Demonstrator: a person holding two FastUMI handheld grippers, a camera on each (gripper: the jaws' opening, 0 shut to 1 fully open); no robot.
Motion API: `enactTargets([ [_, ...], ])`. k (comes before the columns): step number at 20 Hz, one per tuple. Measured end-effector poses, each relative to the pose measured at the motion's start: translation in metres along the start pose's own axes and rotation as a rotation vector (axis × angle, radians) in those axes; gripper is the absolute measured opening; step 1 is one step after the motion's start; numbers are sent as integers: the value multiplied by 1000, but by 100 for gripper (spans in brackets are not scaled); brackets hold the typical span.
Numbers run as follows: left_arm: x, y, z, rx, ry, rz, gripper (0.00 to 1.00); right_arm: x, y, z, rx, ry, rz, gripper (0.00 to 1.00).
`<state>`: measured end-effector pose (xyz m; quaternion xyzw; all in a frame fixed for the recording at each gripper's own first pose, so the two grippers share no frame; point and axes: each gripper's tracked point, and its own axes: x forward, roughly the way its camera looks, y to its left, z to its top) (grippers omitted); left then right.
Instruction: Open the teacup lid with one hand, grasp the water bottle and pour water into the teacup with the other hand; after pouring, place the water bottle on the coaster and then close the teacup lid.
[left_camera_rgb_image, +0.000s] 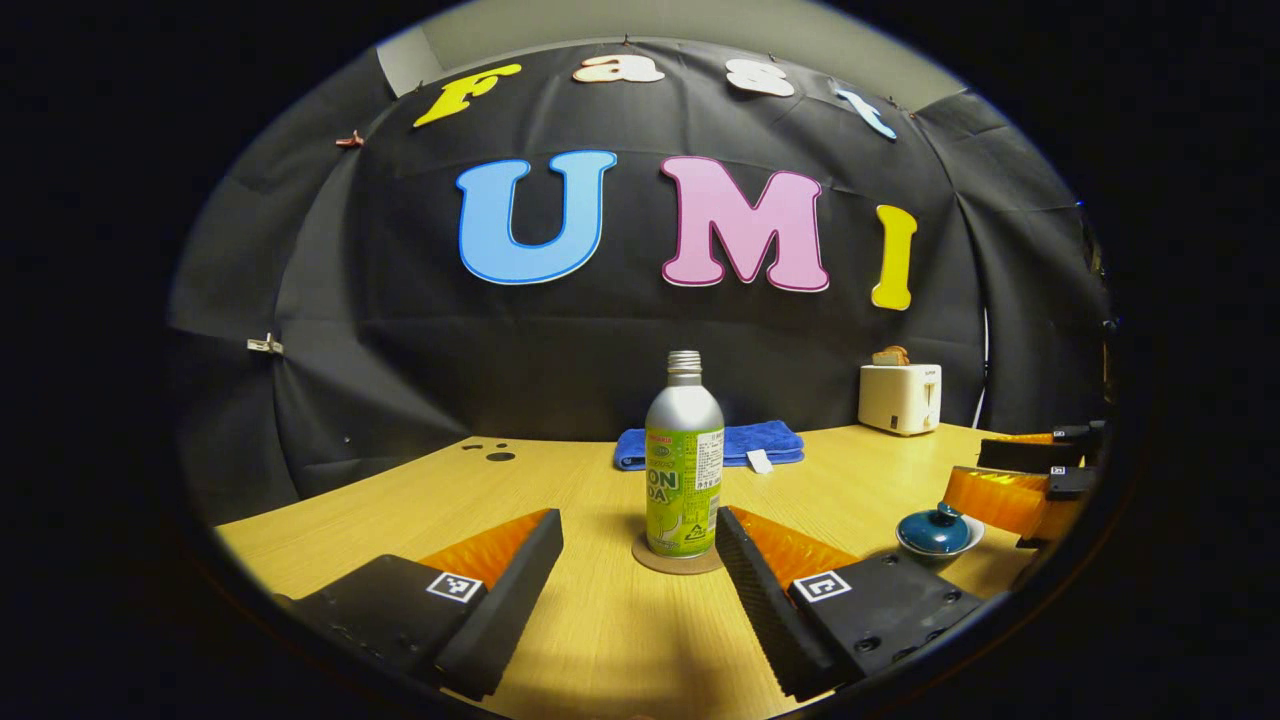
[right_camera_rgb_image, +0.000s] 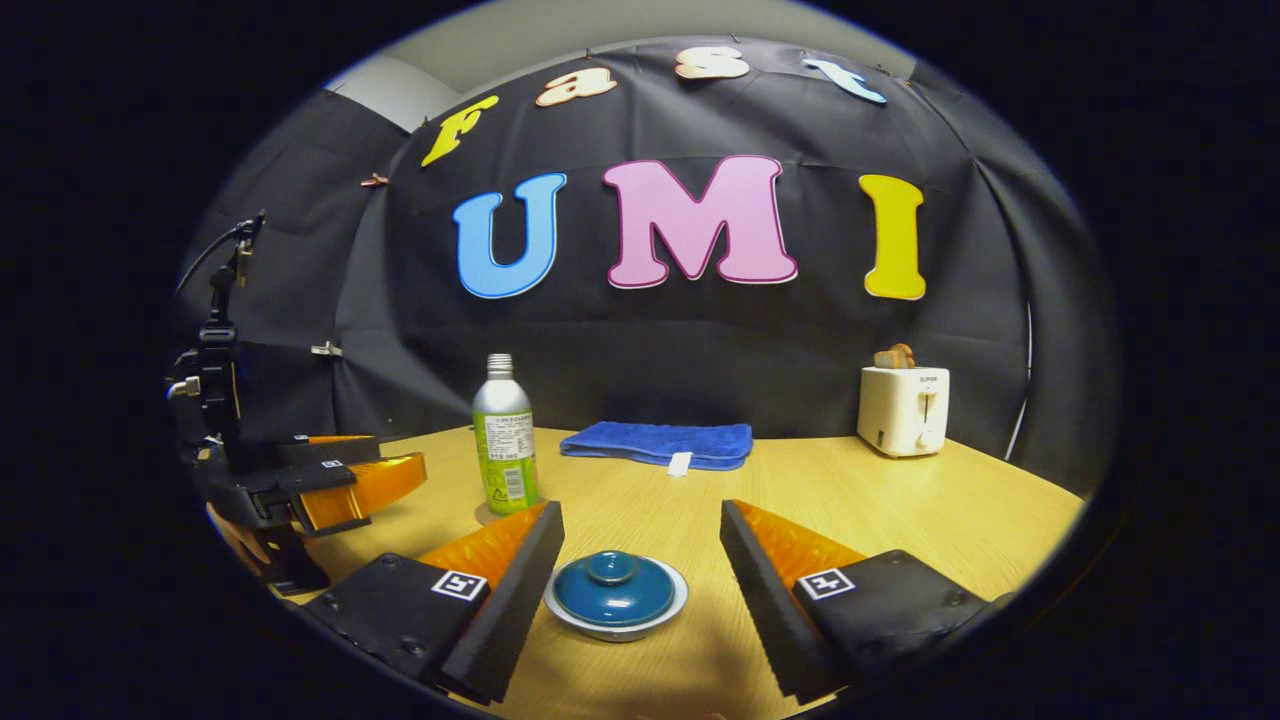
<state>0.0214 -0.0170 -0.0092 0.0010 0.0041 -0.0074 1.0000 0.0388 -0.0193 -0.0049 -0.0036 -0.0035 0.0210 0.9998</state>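
Note:
A silver and green water bottle (left_camera_rgb_image: 684, 470) stands upright on a round brown coaster (left_camera_rgb_image: 678, 561), just ahead of my left gripper (left_camera_rgb_image: 640, 540), which is open with the bottle apart from both fingers. The blue-lidded teacup (left_camera_rgb_image: 938, 533) sits to the right, with the lid on it. In the right gripper view the teacup (right_camera_rgb_image: 615, 594) lies between the open fingers of my right gripper (right_camera_rgb_image: 640, 535), untouched. The bottle (right_camera_rgb_image: 505, 437) stands behind and to the left there. The left gripper (right_camera_rgb_image: 330, 480) shows at the left edge of that view, the right gripper (left_camera_rgb_image: 1030, 480) at the right edge of the left gripper view.
A folded blue towel (left_camera_rgb_image: 712, 444) lies at the back of the wooden table (left_camera_rgb_image: 600, 620). A white toaster (left_camera_rgb_image: 900, 397) with bread in it stands at the back right. In the right gripper view the towel (right_camera_rgb_image: 660, 443) and toaster (right_camera_rgb_image: 903, 409) sit behind the cup.

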Motion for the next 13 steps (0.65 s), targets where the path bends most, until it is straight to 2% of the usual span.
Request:
enactTargets([
  [3,-7,-11,1,0,0,-19,97,-9,-43,2,-4,-5,-177,98],
  [5,-11,-18,0,0,0,-30,97,-12,-41,2,-2,-4,-174,98],
  [7,-16,-27,0,2,-2,-48,97,-12,-30,2,-2,-2,-123,98],
  [13,-18,-29,0,2,-2,-56,97,-13,-31,2,-2,-1,-123,99],
])
